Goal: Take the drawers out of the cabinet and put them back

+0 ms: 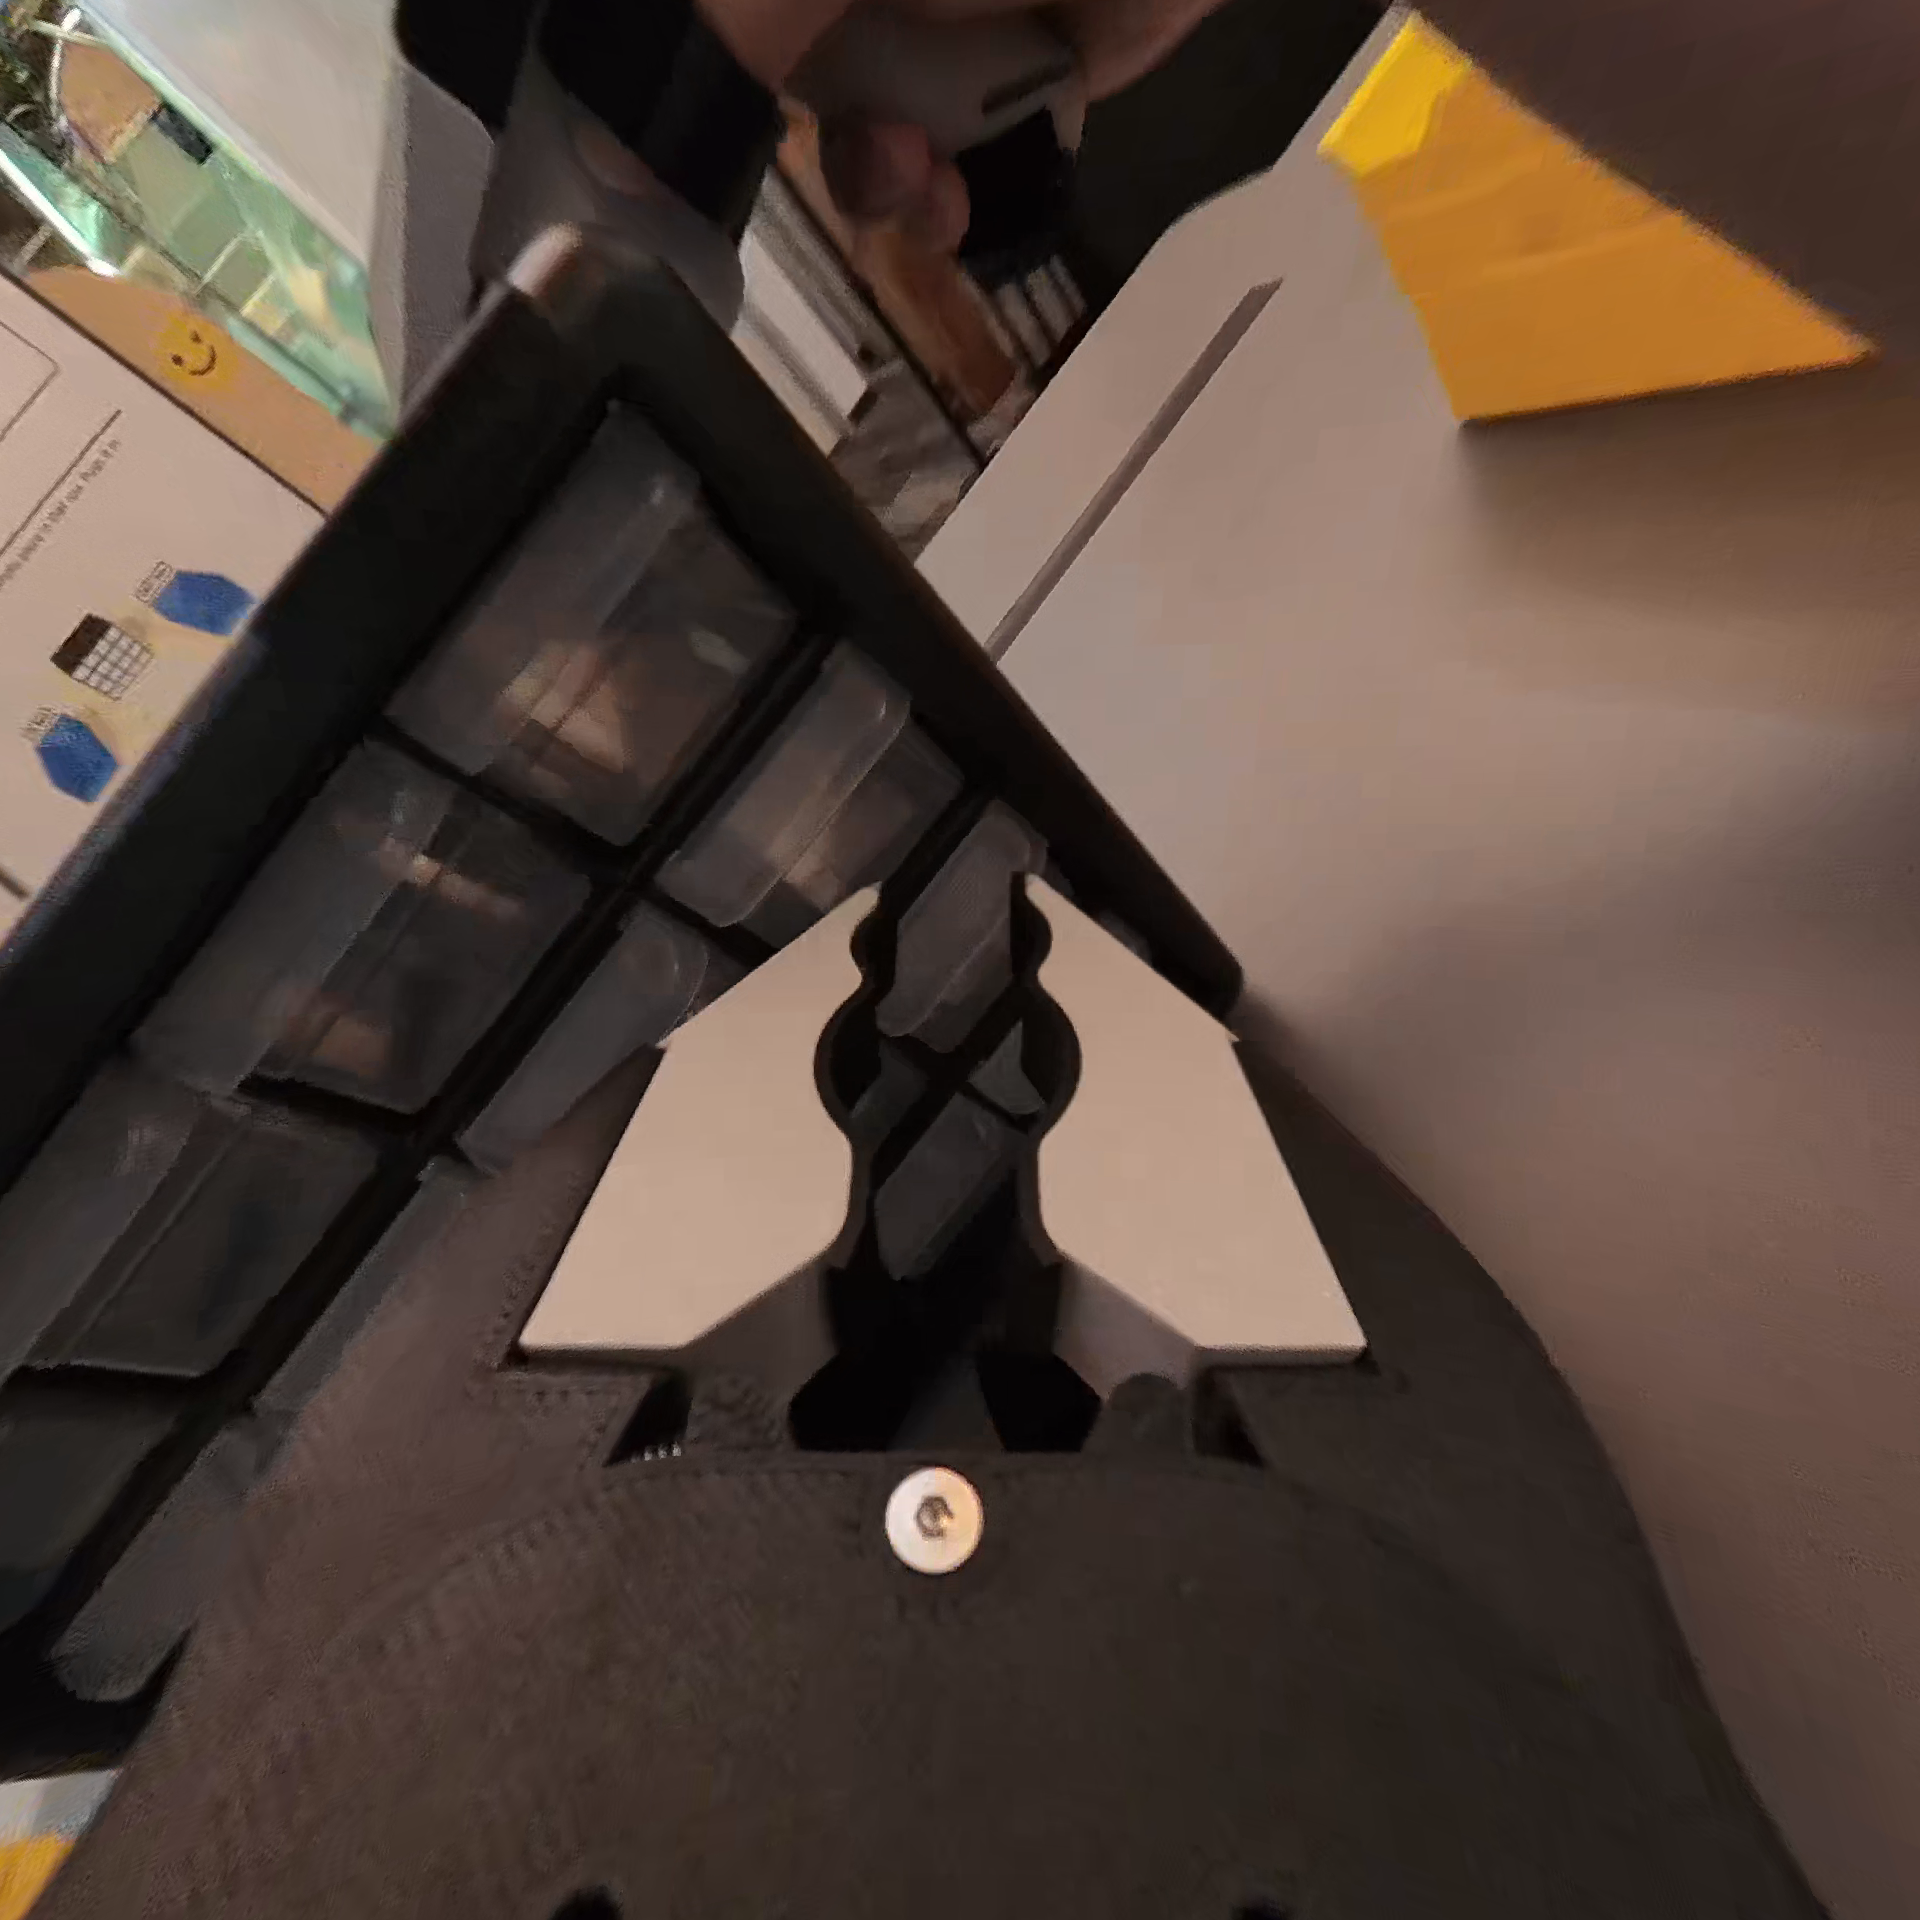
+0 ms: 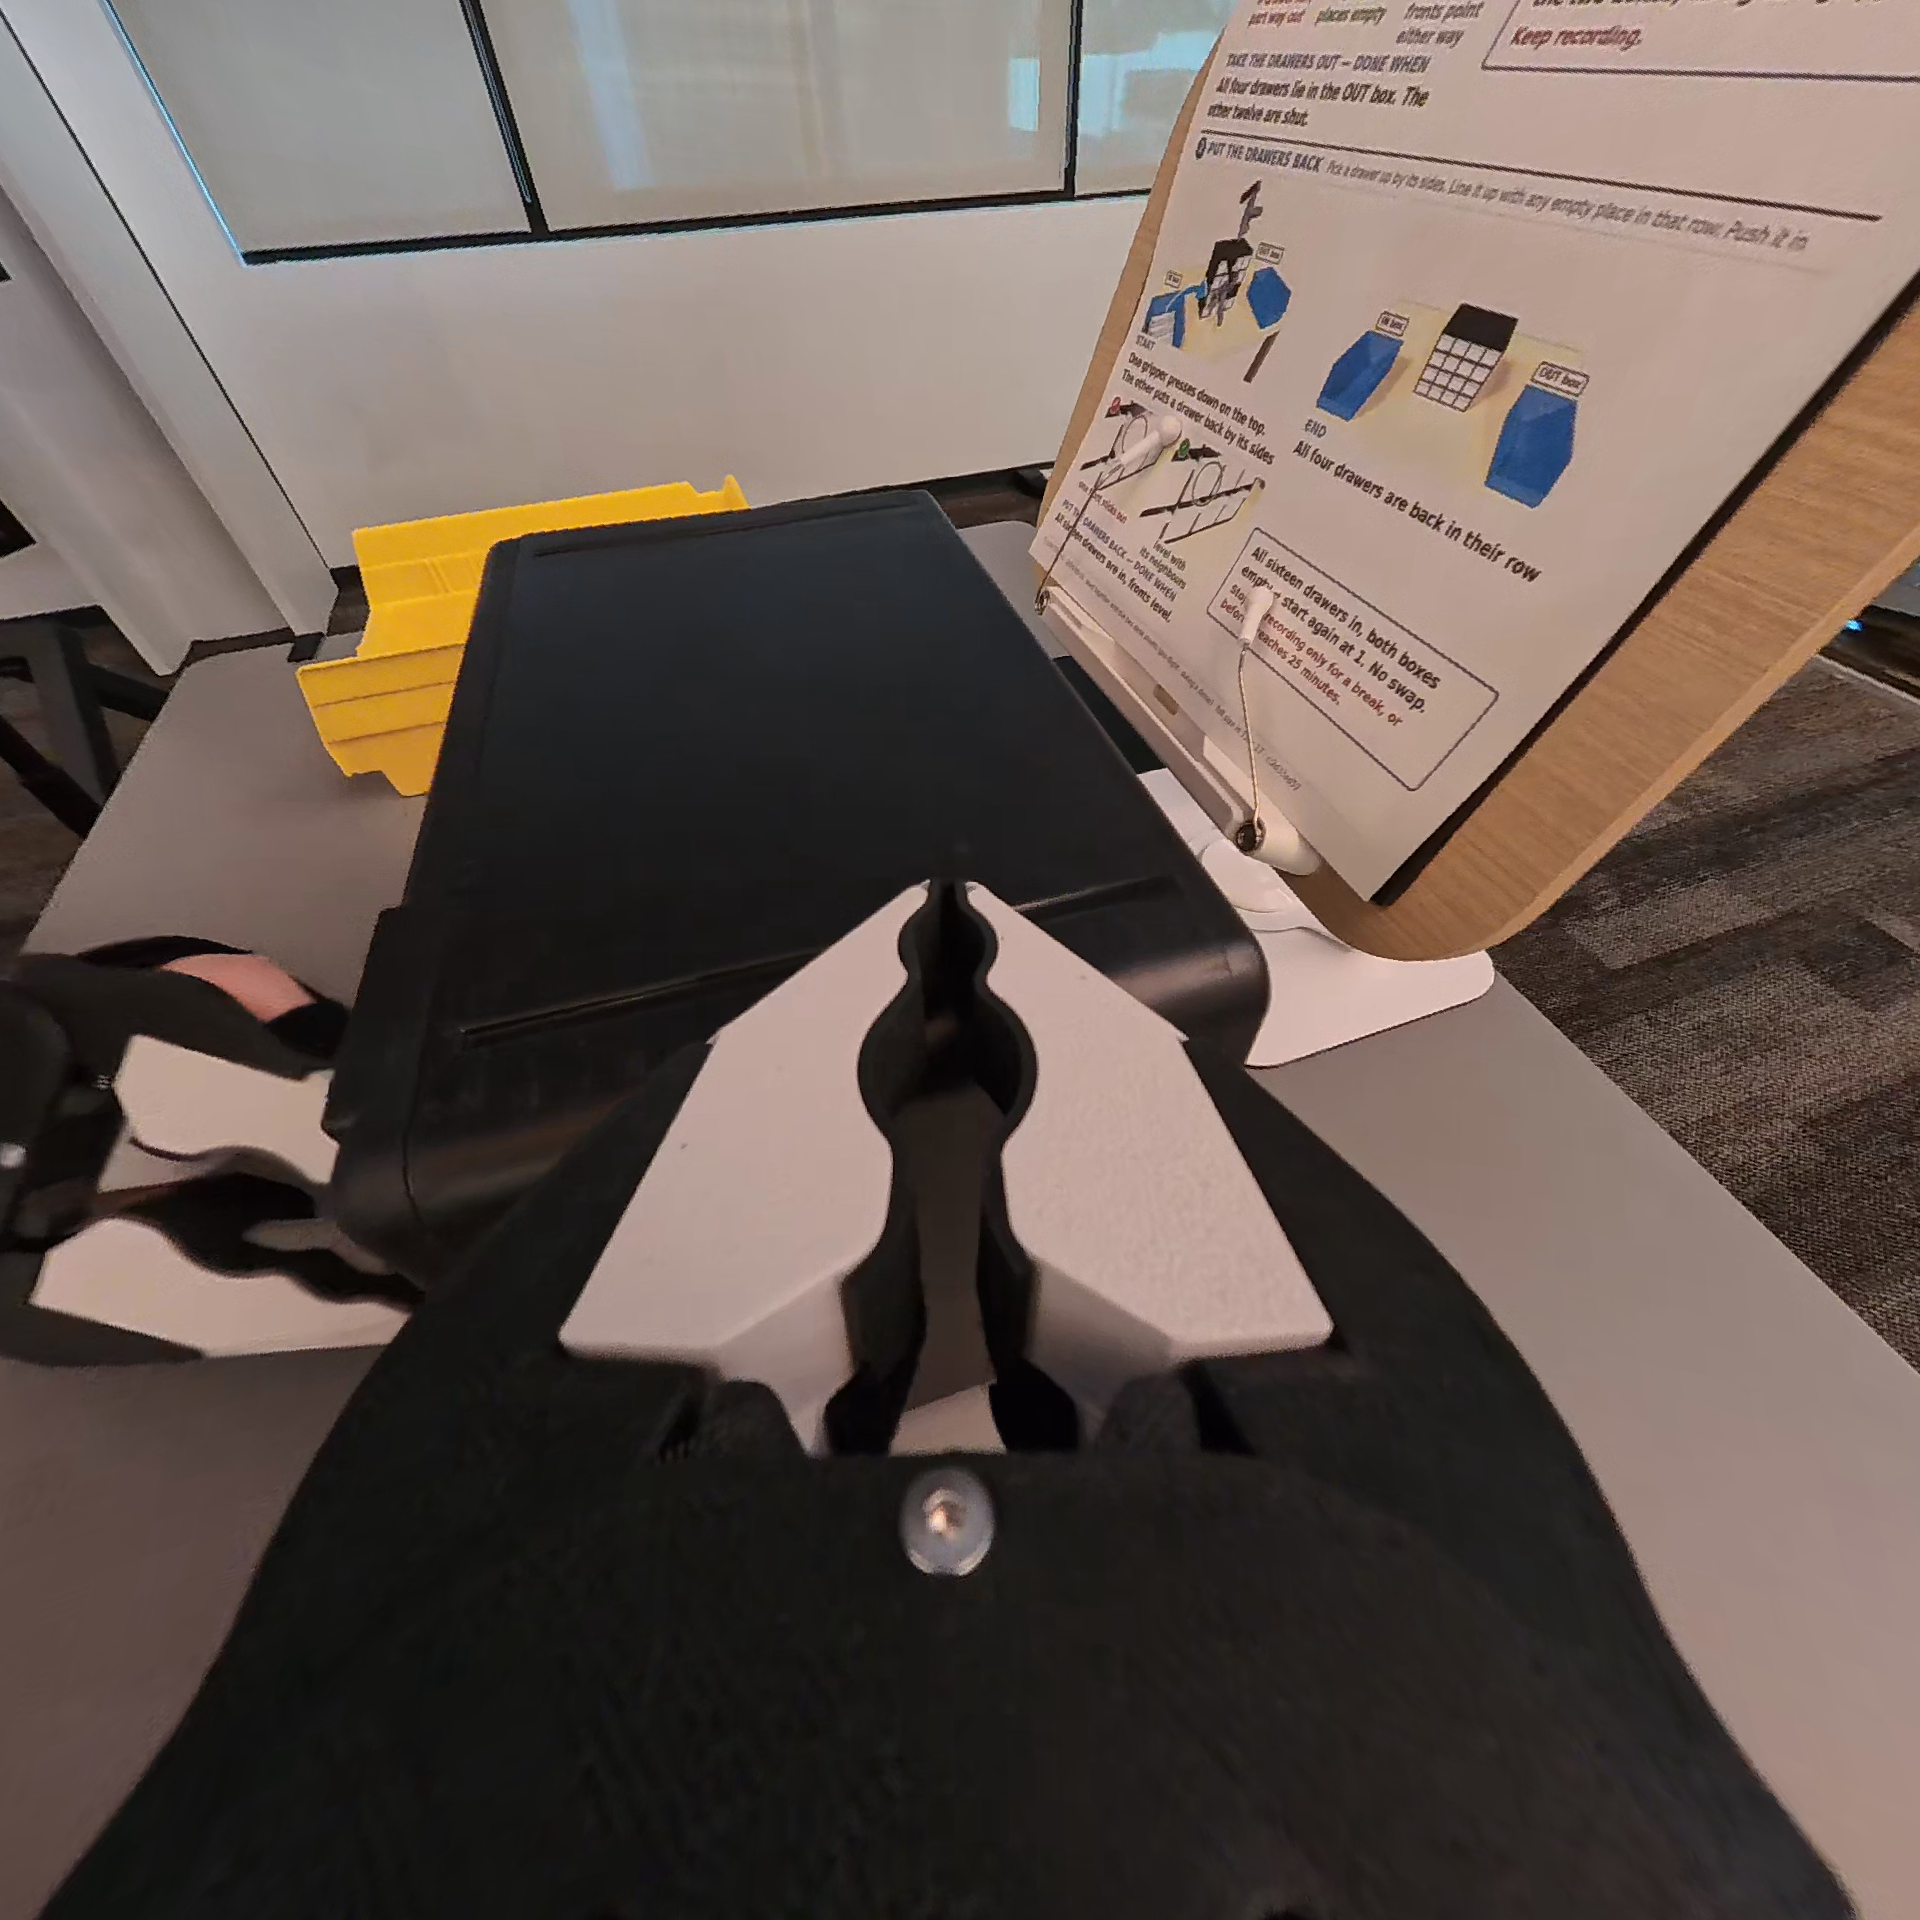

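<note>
The black cabinet [image 1: 343, 623] fills the left of the left wrist view, with its translucent drawers [image 1: 592, 644] in rows. My left gripper [image 1: 951, 935] is at the cabinet's front. Its jaws are narrowed around the pull tab of one small drawer [image 1: 961, 914] at the end of a row. It also shows at the far left of the right wrist view [image 2: 249, 1195]. My right gripper [image 2: 945, 894] is shut and empty. Its tips rest on the cabinet's flat top [image 2: 779, 727] near the front edge.
A yellow bin [image 2: 405, 644] stands behind the cabinet on the grey table [image 2: 1558, 1351]; it also shows in the left wrist view [image 1: 1538, 260]. An instruction board on a wooden stand [image 2: 1455, 416] leans to the cabinet's right. Carpet floor lies beyond the table's right edge. One gripper's finger ends stand about 15 centimetres off the other's. The black cabinet [image 1: 343, 623] sits 9 centimetres or so from the ends of my left fingers. The right camera catches it too, in the right wrist view [image 2: 411, 958].
</note>
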The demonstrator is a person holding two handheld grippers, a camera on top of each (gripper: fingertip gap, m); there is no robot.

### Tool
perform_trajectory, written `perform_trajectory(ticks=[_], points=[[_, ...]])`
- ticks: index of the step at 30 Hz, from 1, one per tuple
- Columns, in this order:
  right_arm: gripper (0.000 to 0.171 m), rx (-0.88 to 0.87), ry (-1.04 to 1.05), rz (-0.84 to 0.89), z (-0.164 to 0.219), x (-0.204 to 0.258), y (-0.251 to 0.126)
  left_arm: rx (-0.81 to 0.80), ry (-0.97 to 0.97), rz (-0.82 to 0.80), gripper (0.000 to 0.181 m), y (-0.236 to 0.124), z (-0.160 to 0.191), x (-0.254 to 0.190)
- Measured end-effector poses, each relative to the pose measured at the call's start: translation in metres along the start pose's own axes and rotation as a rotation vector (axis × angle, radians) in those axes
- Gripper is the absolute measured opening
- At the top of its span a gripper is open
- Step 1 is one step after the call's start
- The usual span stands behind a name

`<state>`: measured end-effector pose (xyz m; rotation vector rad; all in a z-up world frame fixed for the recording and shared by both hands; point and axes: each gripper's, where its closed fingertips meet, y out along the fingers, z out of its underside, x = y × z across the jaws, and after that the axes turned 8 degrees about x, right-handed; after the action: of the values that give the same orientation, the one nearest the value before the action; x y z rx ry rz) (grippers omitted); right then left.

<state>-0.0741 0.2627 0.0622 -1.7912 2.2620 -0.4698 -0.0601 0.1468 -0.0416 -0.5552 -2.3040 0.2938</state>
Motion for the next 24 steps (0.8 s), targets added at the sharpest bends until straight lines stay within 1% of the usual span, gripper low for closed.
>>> perform_trajectory(ticks=[3,7,9,12,14,15,17,20,22,23,24], points=[[0.0,0.012,-0.011,0.018,0.0,0.0,0.0,-0.047,0.002,0.048,0.019,-0.01,0.001,-0.007],[0.0,0.027,-0.024,0.038,0.0,0.0,0.0,-0.007,0.066,0.01,0.014,0.005,0.011,-0.005],[0.0,0.028,-0.026,0.042,0.0,0.0,0.0,0.014,0.051,0.005,0.012,0.014,0.014,-0.001],[0.0,0.027,-0.025,0.04,0.0,0.0,0.0,-0.009,0.007,0.042,0.008,0.016,0.012,0.0],[0.0,0.027,-0.024,0.039,0.0,0.0,0.0,-0.018,0.017,0.028,0.007,0.007,0.009,0.008],[0.0,0.026,-0.024,0.039,0.0,0.0,0.0,-0.055,0.024,0.009,0.007,-0.006,0.001,0.017],[0.0,0.026,-0.025,0.041,0.0,0.0,0.0,-0.178,-0.005,-0.036,0.004,-0.045,-0.024,0.047],[0.0,0.039,-0.032,0.058,-0.001,0.0,0.0,-0.29,-0.149,-0.131,0.007,-0.104,-0.045,0.127],[0.0,0.079,-0.05,0.116,-0.004,0.0,-0.002,-0.348,-0.332,-0.148,0.009,-0.133,-0.045,0.186],[0.0,0.062,-0.071,0.165,-0.014,0.001,-0.008,-0.386,-0.452,-0.118,0.01,-0.142,-0.04,0.212],[0.0,-0.005,-0.095,0.208,-0.031,0.008,-0.019,-0.421,-0.577,-0.055,0.01,-0.147,-0.033,0.232]])
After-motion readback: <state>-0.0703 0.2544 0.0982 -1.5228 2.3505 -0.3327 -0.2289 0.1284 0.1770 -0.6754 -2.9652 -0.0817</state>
